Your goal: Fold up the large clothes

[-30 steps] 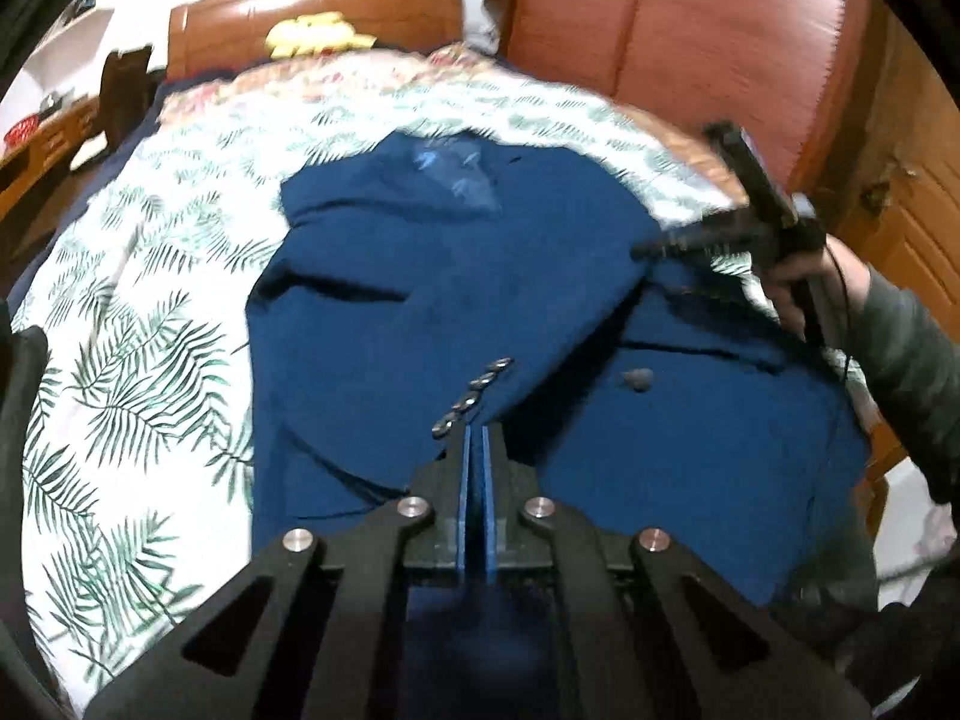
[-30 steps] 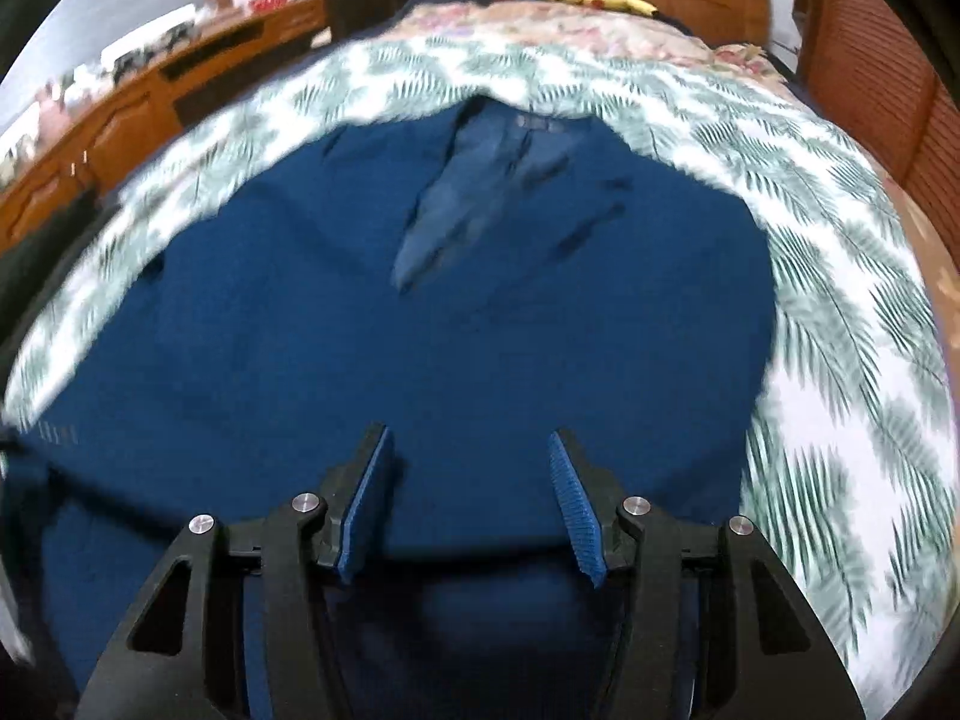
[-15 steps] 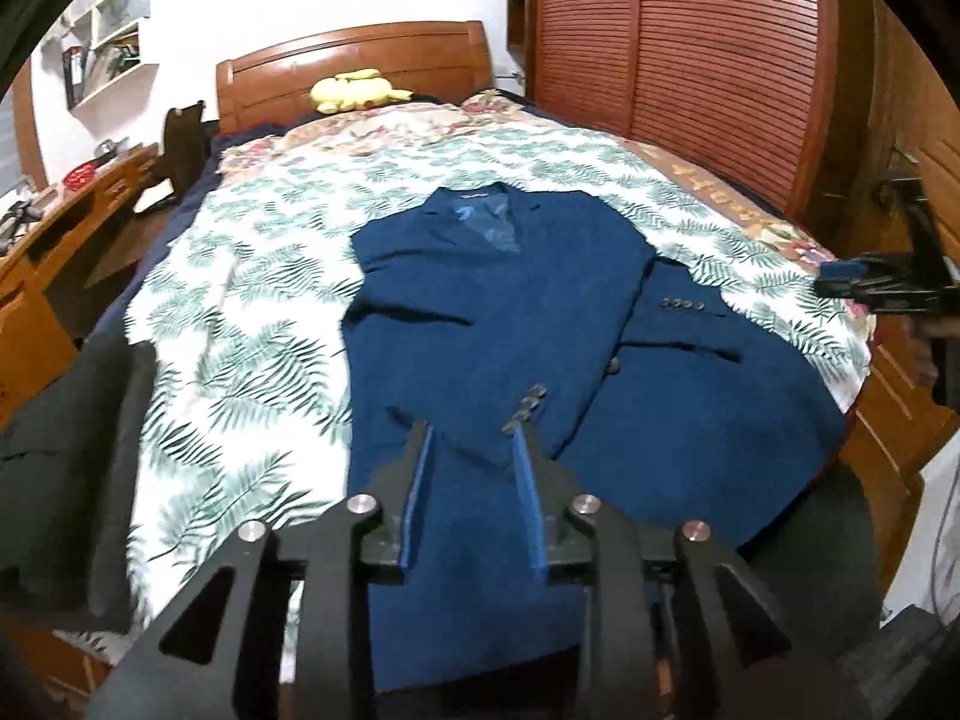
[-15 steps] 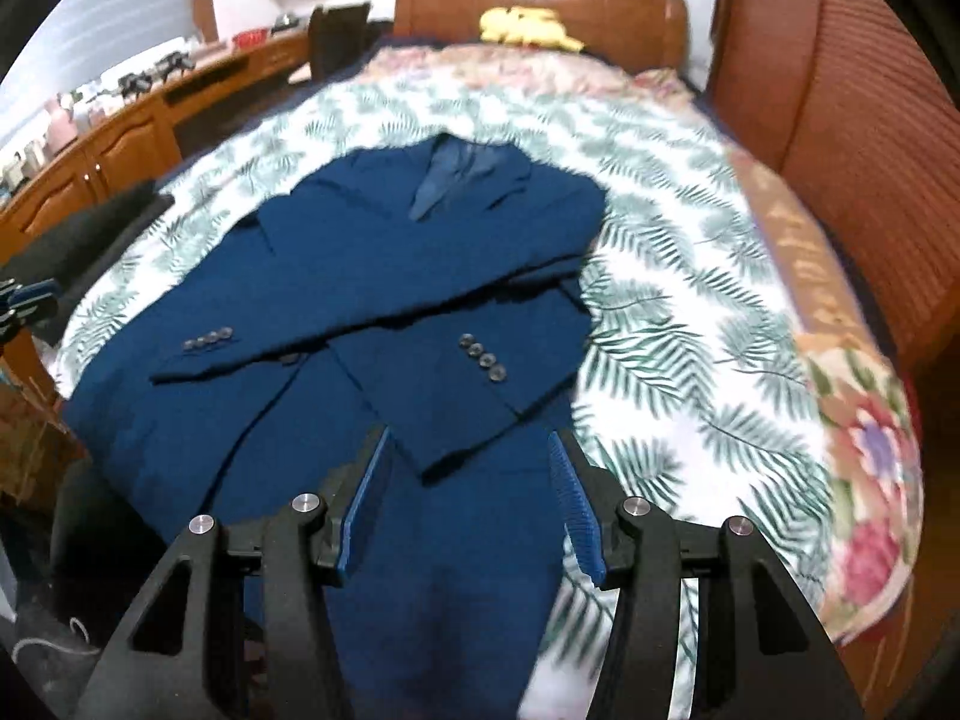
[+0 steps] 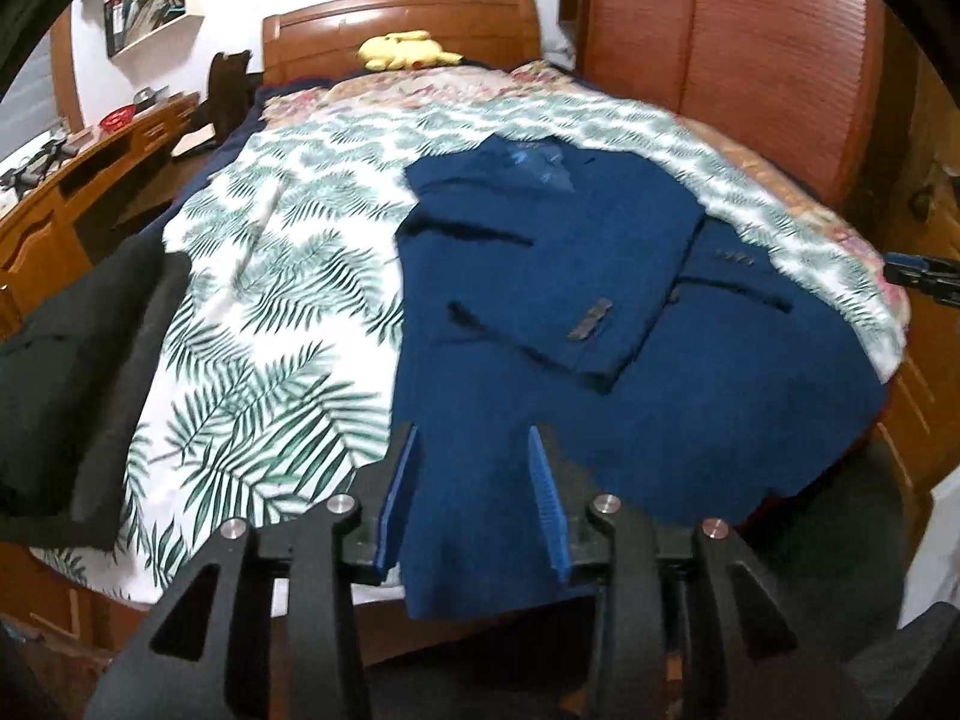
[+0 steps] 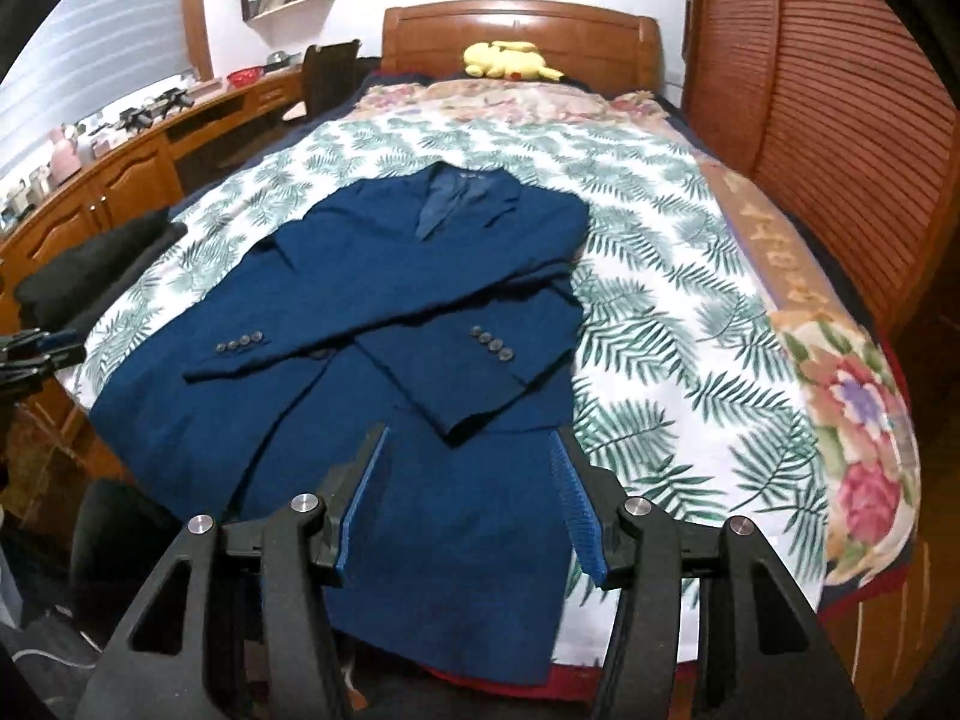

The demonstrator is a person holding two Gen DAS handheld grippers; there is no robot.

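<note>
A dark blue suit jacket [image 5: 552,276] lies flat on the bed, collar toward the headboard, both sleeves folded across its front; it also shows in the right wrist view [image 6: 390,300]. Its hem hangs over the bed's foot edge. My left gripper [image 5: 474,438] is open and empty, held above the jacket's hem at its left side. My right gripper [image 6: 471,438] is open and empty above the hem at its right side. The right gripper's tip [image 5: 924,276] shows at the right edge of the left wrist view, and the left gripper [image 6: 36,348] shows at the left edge of the right wrist view.
The bed [image 6: 690,276] has a leaf-print sheet and a wooden headboard [image 6: 522,30] with a yellow plush toy [image 6: 510,60]. A dark folded garment [image 5: 72,372] lies on the bed's left side. A wooden desk [image 6: 108,174] runs along the left. Wooden wardrobe doors [image 5: 750,30] stand on the right.
My left gripper has opened, let go of the sleeve cuff and pulled back toward the foot of the bed. My right gripper has also pulled back from over the jacket. Both sleeves now lie crossed.
</note>
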